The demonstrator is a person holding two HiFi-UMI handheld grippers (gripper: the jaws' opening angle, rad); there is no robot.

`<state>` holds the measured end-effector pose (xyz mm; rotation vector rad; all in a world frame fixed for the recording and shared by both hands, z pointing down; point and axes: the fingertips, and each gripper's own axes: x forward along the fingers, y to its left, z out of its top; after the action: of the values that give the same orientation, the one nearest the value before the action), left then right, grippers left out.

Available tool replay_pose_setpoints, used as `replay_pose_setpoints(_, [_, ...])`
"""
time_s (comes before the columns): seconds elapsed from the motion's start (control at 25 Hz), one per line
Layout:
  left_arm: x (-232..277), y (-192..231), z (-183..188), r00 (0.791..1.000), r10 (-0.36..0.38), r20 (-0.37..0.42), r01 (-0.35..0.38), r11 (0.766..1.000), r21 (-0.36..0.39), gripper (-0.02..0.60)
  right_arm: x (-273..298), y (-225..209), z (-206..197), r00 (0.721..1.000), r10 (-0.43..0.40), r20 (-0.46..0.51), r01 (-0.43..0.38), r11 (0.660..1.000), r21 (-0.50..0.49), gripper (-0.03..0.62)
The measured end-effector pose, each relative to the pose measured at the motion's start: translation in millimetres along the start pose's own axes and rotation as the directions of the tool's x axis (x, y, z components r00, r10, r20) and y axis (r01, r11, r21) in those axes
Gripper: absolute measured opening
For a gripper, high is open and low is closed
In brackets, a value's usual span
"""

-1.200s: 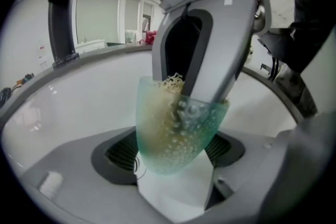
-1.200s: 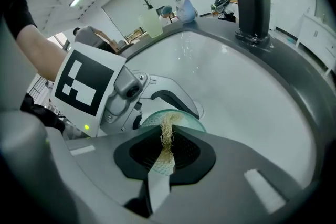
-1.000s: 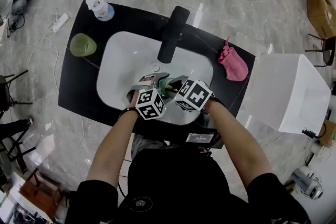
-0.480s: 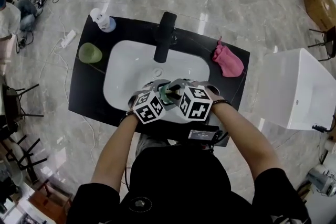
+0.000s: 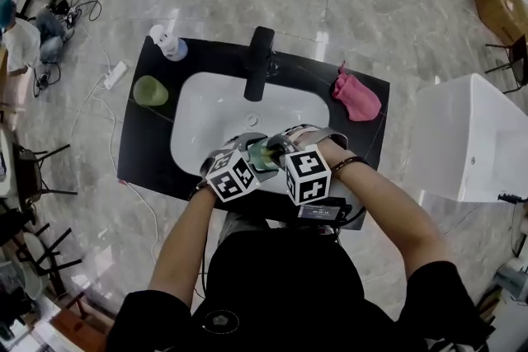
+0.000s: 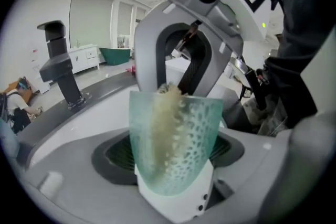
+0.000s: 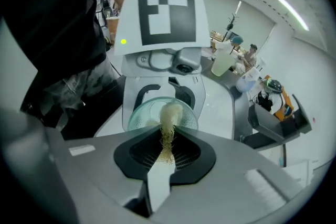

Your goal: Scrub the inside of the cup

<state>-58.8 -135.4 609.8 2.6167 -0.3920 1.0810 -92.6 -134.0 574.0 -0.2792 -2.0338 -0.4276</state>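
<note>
The translucent teal cup [image 5: 262, 154] is held over the front edge of the white sink [image 5: 206, 115], between the 2 grippers. The jaws of the left gripper [image 5: 241, 151] are spread wide and clamped on the cup's patterned wall, as seen in the left gripper view, with the cup's mouth turned toward the right gripper [image 5: 287, 146]. The right gripper's jaws are drawn narrow and pinched on a beige brush [image 7: 167, 136], whose bristled end is pushed into the cup's mouth. In the left gripper view the bristles are seen through the cup wall. The sink is set in a black countertop [image 5: 142, 152]. A black faucet [image 5: 259, 62] is mounted at the sink's back edge. A pink cloth [image 5: 356, 97] is laid near the countertop's right edge, a green tumbler [image 5: 151, 91] near its left edge, and a white bottle [image 5: 168, 41] at its back left corner.
</note>
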Motion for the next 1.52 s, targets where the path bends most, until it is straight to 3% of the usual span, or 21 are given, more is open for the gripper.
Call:
replay_pose_setpoints(0.2, [-2, 4, -2, 0.995, 0.104, 0.006, -0.104, 0.994, 0.014, 0.374, 1, 4, 0, 0.997, 0.067, 0.025, -0.071, 0.967, 0.246, 0.043])
replay_pose_setpoints(0.4, [-1, 7, -9, 0.982, 0.189, -0.021, -0.188, 0.98, 0.063, 0.374, -2, 12, 12, 0.984, 0.139, 0.109, -0.172, 0.891, 0.42, 0.041])
replay_pose_setpoints(0.52, [0, 9, -12, 0.976, 0.214, -0.033, -0.212, 0.975, 0.069, 0.374, -8, 9, 20, 0.973, 0.146, 0.179, -0.218, 0.84, 0.497, 0.043])
replay_pose_setpoints(0.6, [0, 9, -14, 0.977, 0.21, -0.042, -0.208, 0.976, 0.061, 0.374, -12, 7, 24, 0.968, 0.131, 0.212, -0.224, 0.832, 0.508, 0.043])
replay_pose_setpoints(0.76, [-1, 11, -15, 0.981, 0.191, -0.044, -0.189, 0.981, 0.051, 0.374, -18, 0, 28, 0.971, 0.083, 0.224, -0.184, 0.856, 0.483, 0.043])
replay_pose_setpoints(0.96, [-3, 15, -15, 0.987, 0.156, -0.046, -0.154, 0.987, 0.035, 0.373, -20, -17, 22, 0.979, -0.034, 0.203, -0.057, 0.902, 0.428, 0.043])
replay_pose_setpoints(1.2, [-9, 12, -13, 0.994, 0.101, -0.032, -0.101, 0.995, 0.003, 0.373, -25, -29, 15, 0.979, -0.144, 0.146, 0.106, 0.964, 0.246, 0.044])
replay_pose_setpoints(1.36, [-13, 13, -11, 0.996, 0.088, -0.011, -0.088, 0.996, -0.017, 0.373, -29, -32, 12, 0.975, -0.185, 0.121, 0.166, 0.974, 0.151, 0.044])
replay_pose_setpoints(1.52, [-19, 21, -11, 0.992, 0.122, 0.013, -0.122, 0.992, -0.044, 0.373, -26, -27, 7, 0.982, -0.169, 0.089, 0.156, 0.979, 0.134, 0.044])
